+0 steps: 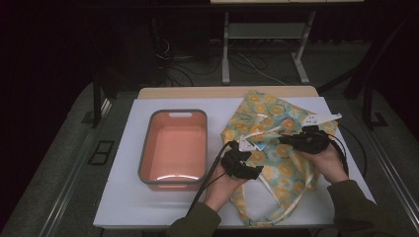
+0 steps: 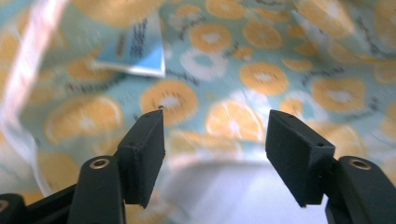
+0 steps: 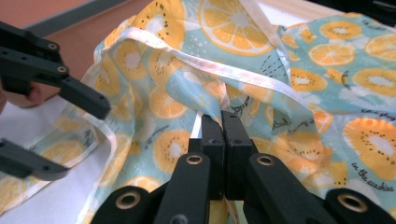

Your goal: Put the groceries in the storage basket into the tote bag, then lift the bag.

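Observation:
A cloth bag point(image 1: 284, 165) printed with orange slices on pale blue lies crumpled on the right half of the white table top point(image 1: 123, 197). My right gripper point(image 1: 285, 139) reaches in from the right and is shut on a fold of the bag's pale-edged fabric point(image 3: 261, 79), pinched between its jaws point(image 3: 222, 122). My left gripper point(image 1: 247, 151) hovers at the bag's left edge, open, with nothing between its pads point(image 2: 149, 140). Just ahead of it is the bag's cloth point(image 2: 261, 74) and a blue-and-white label point(image 2: 135, 51). In the right gripper view the left gripper point(image 3: 83, 140) stands open at the left.
An orange tub with a grey rim point(image 1: 146, 143) stands empty on the table's left half, close to my left hand. The bag's loop handle point(image 1: 276, 217) trails toward the table's front edge. Beyond the table are cables and a stand's legs point(image 1: 226, 54) on the floor.

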A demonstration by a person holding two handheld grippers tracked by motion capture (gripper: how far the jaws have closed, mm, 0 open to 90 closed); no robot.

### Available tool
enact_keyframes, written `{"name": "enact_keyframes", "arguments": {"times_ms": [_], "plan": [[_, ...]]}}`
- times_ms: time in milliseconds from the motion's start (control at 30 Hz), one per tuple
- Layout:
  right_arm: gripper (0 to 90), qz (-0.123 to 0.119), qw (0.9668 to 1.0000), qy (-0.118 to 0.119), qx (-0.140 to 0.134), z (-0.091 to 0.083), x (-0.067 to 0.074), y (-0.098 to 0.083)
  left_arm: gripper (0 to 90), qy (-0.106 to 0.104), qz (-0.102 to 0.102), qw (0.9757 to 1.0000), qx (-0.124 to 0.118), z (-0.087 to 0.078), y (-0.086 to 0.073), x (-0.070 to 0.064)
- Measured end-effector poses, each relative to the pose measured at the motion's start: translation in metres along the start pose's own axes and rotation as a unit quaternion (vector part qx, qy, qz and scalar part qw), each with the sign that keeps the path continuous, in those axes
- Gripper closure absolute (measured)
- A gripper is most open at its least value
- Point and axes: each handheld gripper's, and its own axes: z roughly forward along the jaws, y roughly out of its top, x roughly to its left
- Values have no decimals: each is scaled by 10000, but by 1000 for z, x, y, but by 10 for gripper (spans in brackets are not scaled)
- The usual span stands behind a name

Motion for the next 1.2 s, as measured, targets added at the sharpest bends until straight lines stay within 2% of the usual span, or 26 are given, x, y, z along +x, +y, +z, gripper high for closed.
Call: {"name": "enact_keyframes", "arguments": {"times_ms": [267,333,367,500,600,667,833,1000,1067,1133,1200], "plan": [[888,-63,9996,36,270,8,3,-6,315,-194,178,9996,-77,-11,-20,-2],[885,-73,9995,43,314,9,5,-8,304,-167,247,9995,-77,-11,-22,-4],[867,-63,9994,51,328,9,5,-9,302,-168,269,9995,-65,-11,-23,-4],[609,57,9998,-97,187,-2,11,-12,301,-216,242,9994,-82,-10,-25,-3],[547,-13,9999,-102,71,-17,23,-14,299,-221,242,9994,-85,-9,-26,-4],[545,-84,9999,22,70,-25,35,-19,298,-234,224,9994,-83,-9,-26,-4],[521,-307,9984,257,398,-27,61,-41,298,-240,178,9995,-118,-9,-26,-3],[487,-439,9948,389,837,-9,79,-63,296,-231,193,9995,-88,-7,-26,-3],[483,-581,9923,372,1029,0,83,-67,296,-244,195,9995,-75,-7,-26,-3],[478,-547,9912,417,1129,7,84,-70,296,-252,181,9995,-80,-6,-26,-3],[497,-642,9889,422,1270,13,85,-72,296,-235,190,9995,-77,-6,-26,-3]]}}
